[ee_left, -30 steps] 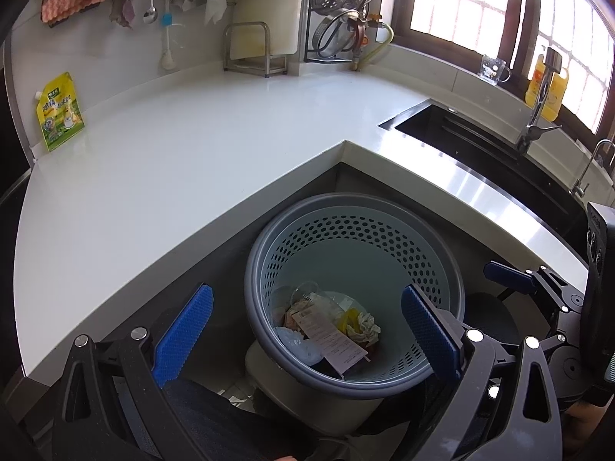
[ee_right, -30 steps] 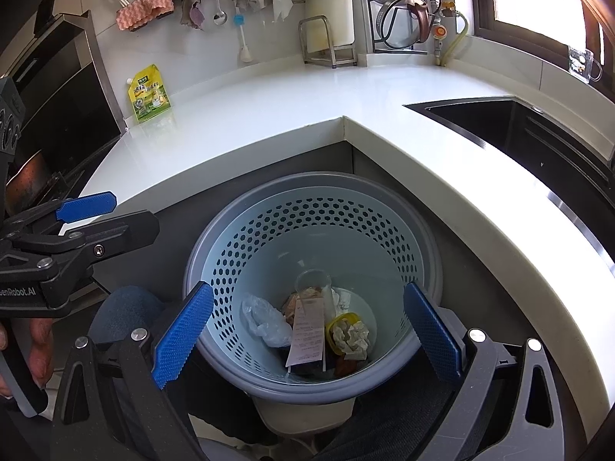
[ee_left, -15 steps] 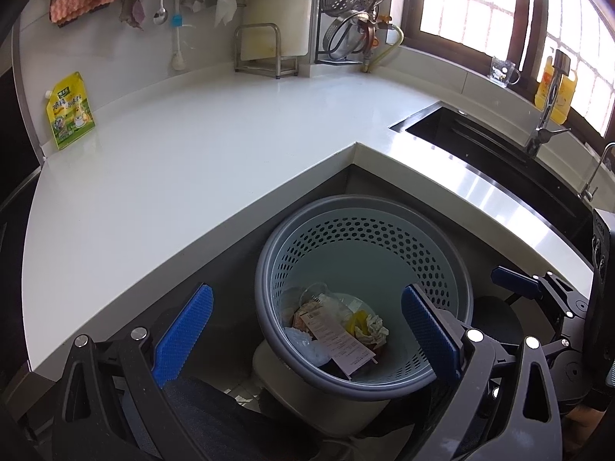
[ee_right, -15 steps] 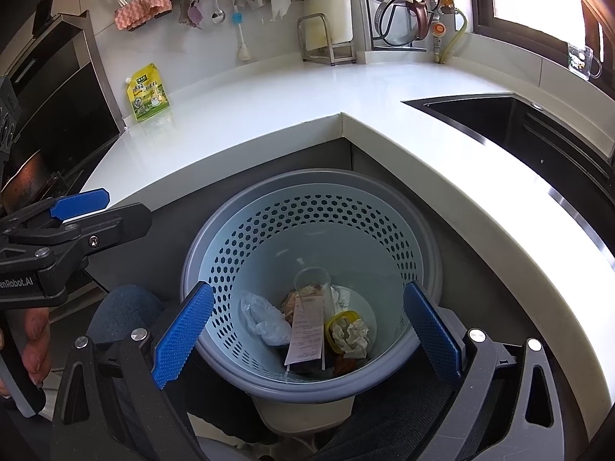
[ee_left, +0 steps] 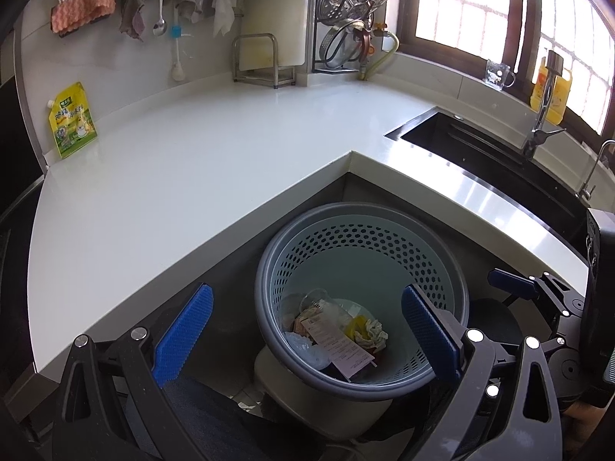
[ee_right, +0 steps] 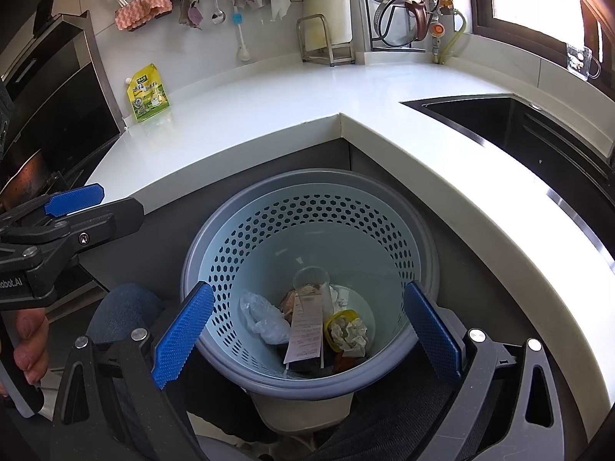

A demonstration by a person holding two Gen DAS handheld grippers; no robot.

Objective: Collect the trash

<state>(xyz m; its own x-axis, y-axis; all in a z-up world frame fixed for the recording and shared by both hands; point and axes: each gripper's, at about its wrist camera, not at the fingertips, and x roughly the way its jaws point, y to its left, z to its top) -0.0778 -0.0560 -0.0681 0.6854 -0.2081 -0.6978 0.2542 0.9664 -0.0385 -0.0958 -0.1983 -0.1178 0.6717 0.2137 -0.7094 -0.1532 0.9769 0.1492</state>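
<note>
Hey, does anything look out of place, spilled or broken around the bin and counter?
Nothing stands out. The trash sits inside the perforated bin, none spilled over its rim. The counter shows only the upright yellow pouch. Both grippers are open and empty.

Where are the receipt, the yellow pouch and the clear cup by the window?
Receipt (ee_right: 305, 332): right wrist view, middle of the paper.
Pouch (ee_right: 148, 92): right wrist view, printed front.
Cup (ee_left: 497, 74): left wrist view, its printed side.

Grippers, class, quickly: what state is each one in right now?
Left gripper: open, holding nothing.
Right gripper: open, holding nothing.
</note>
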